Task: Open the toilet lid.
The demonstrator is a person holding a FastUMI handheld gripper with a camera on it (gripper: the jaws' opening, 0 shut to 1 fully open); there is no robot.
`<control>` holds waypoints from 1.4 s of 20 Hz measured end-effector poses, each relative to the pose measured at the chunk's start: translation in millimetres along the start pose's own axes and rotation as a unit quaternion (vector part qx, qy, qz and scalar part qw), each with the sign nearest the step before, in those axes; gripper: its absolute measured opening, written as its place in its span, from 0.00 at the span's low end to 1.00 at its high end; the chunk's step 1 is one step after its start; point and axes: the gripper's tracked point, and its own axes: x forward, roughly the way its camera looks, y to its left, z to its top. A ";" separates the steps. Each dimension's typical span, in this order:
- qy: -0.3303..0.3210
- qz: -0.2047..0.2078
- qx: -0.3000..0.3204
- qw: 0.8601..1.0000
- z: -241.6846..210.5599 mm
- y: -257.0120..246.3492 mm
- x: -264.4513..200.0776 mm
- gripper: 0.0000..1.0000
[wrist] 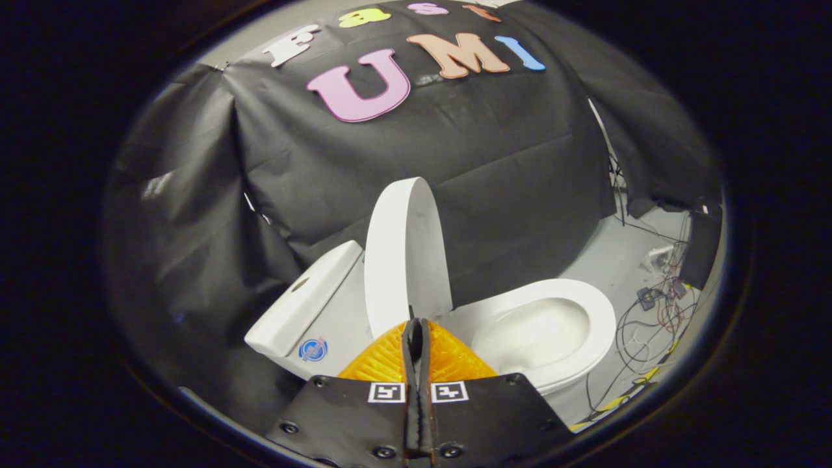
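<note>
A white toilet stands ahead of me, seen from its side. Its lid is raised upright, leaning toward the cistern on the left. The seat ring lies flat around the open bowl on the right. My gripper sits just short of the lid's lower edge, fingers pressed together with nothing between them. The fingertips reach up close to the lid's base near the hinge; whether they touch it I cannot tell.
Black cloth walls close in behind and left of the toilet. On the grey floor to the right lie tangled cables, small plugs and a dark box. A round blue sticker marks the cistern's side.
</note>
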 end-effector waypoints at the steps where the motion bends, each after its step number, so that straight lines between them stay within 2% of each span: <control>1: 0.001 0.001 -0.002 1.000 -0.9 1.9 0.8 0.00; 16: 0.001 0.019 -0.013 1.000 -1.2 22.6 2.3 0.01; 28: -0.002 0.051 -0.103 0.993 -15.5 89.1 18.2 0.00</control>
